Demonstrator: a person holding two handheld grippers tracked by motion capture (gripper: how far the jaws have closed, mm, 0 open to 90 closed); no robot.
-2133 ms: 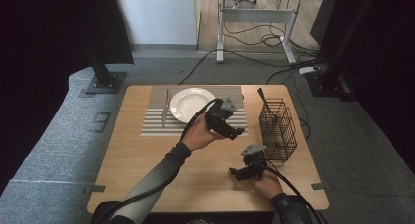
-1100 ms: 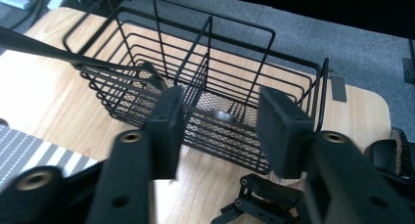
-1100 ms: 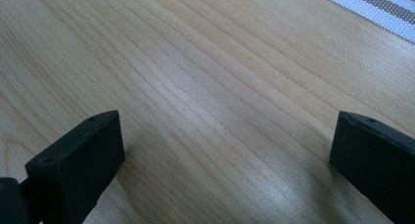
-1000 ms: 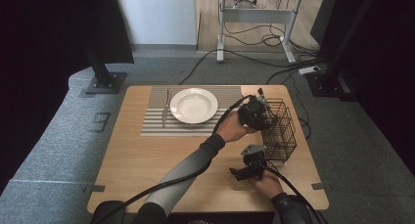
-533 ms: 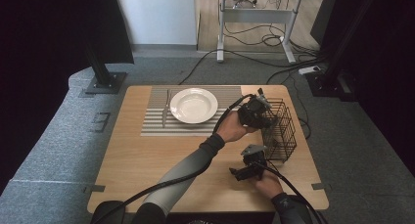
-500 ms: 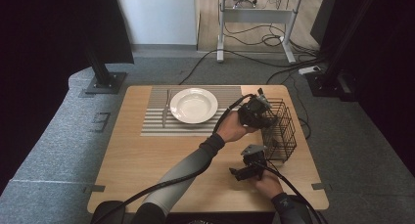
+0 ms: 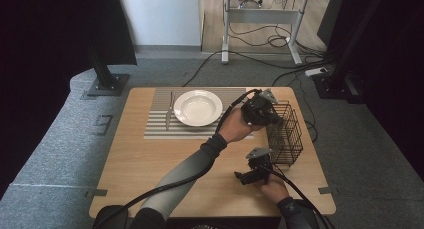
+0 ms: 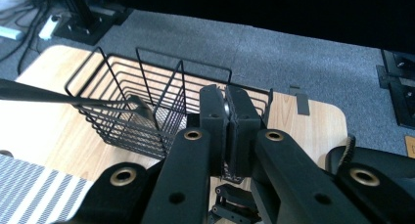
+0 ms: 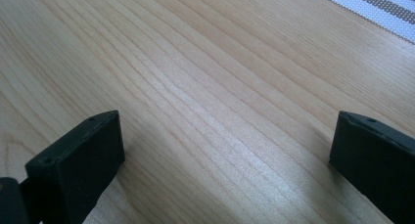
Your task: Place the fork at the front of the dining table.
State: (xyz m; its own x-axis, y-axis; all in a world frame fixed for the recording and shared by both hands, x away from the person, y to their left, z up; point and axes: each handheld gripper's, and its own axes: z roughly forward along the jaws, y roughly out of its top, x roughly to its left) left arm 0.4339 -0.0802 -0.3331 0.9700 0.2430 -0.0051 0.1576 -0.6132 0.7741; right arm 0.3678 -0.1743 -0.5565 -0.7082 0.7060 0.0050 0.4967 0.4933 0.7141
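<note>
We start at the thin silvery piece, a sliver of bright metal pinched between the two black pads of the left gripper. It sits just above the near rim of the black wire basket. Too little of it shows for us to tell what kind of utensil it is. The jaws have just been closing and now stand pressed together on it.

Inside the basket, a long dark utensil handle leans across the wires and out past the rim.

From above, we see the left gripper at the basket's top edge. The right gripper rests on the pale wooden table just beside the basket's near corner. Its jaws are spread wide with nothing between them.

Well to the left of the basket lie a white round plate and a steel knife, on a grey striped placemat.

We judge these risks:
- The grip is narrow and on smooth metal, so the piece may slip or swing.
- Its hidden lower end may catch a wire and drag or tip the light basket, which nothing steadies.
- It may also knock the leaning dark handle.
</note>
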